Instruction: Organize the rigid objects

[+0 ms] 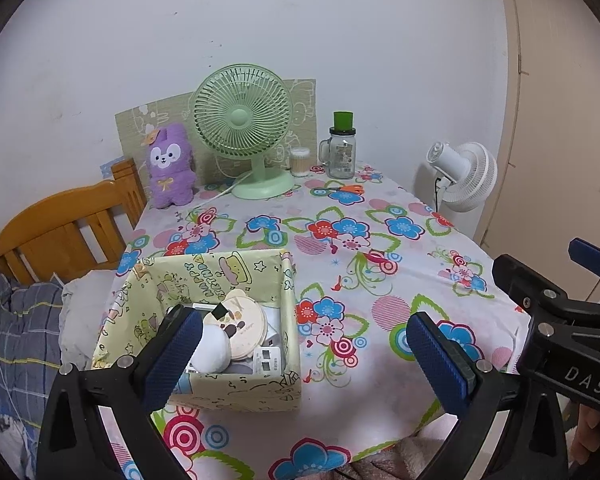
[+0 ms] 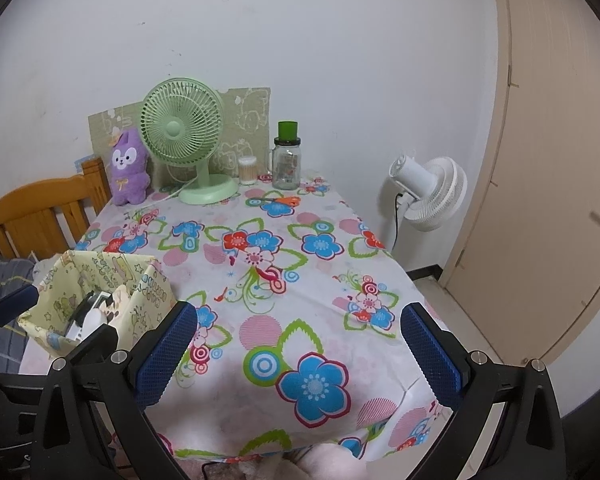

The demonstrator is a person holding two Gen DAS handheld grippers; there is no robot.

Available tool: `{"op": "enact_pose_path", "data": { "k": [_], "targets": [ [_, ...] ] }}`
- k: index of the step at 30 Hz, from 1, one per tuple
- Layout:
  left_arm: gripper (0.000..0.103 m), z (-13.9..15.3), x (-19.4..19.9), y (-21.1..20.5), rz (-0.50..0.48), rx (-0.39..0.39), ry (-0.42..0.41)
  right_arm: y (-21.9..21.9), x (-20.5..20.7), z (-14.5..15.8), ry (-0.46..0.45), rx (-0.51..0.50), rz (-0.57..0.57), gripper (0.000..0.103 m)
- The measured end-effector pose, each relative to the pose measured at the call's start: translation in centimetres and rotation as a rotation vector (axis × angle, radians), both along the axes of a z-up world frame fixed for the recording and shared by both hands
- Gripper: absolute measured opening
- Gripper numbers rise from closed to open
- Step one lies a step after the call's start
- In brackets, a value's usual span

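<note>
A yellow-green cartoon-print storage box (image 1: pixel 256 390) stands at the near left of the flowered table. It holds a white rounded object (image 1: pixel 211 350), a round cream compact (image 1: pixel 244 326) and a small white timer (image 1: pixel 269 360). The box also shows in the right wrist view (image 2: pixel 148 292). My left gripper (image 1: pixel 304 358) is open and empty, its left finger in front of the box. My right gripper (image 2: pixel 298 352) is open and empty over the table's near edge, to the right of the box. Orange-handled scissors (image 1: pixel 348 189) lie at the far side.
At the far edge stand a green desk fan (image 1: pixel 246 136), a purple plush (image 1: pixel 170 166), a cotton-swab tub (image 1: pixel 300 161) and a glass jar with green lid (image 1: pixel 342 148). A white floor fan (image 2: pixel 432 194) and a door (image 2: pixel 560 200) are right; a wooden headboard (image 1: pixel 60 232) left.
</note>
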State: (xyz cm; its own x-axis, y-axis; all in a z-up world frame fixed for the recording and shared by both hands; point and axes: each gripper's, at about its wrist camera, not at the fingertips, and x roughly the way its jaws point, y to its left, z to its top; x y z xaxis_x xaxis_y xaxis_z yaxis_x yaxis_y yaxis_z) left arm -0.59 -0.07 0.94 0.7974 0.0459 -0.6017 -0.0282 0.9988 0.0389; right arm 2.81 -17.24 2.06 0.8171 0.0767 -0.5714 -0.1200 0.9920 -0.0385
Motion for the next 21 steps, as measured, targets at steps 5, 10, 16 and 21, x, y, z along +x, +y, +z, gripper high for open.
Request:
{"op": "enact_pose_path", "data": {
  "k": [5,10,16,21],
  "targets": [
    [0.103,-0.02,0.08,-0.04,0.005,0.002,-0.001,0.40,-0.06,0.04,-0.012,-0.009,0.008,0.103],
    [0.103,0.00,0.37,-0.26,0.002,0.001,0.001,0.65,-0.16,0.06,-0.017,-0.017,0.013,0.103],
    [0.103,0.01,0.33,-0.62,-0.005,0.001,-0.009,0.63,-0.02,0.10,-0.033,-0.025,0.012,0.103],
    [0.103,0.09,0.33,-0.66,-0.005,0.003,-0.012,0.44,-0.07,0.09,-0.044,-0.016,0.010,0.103]
  ]
}}
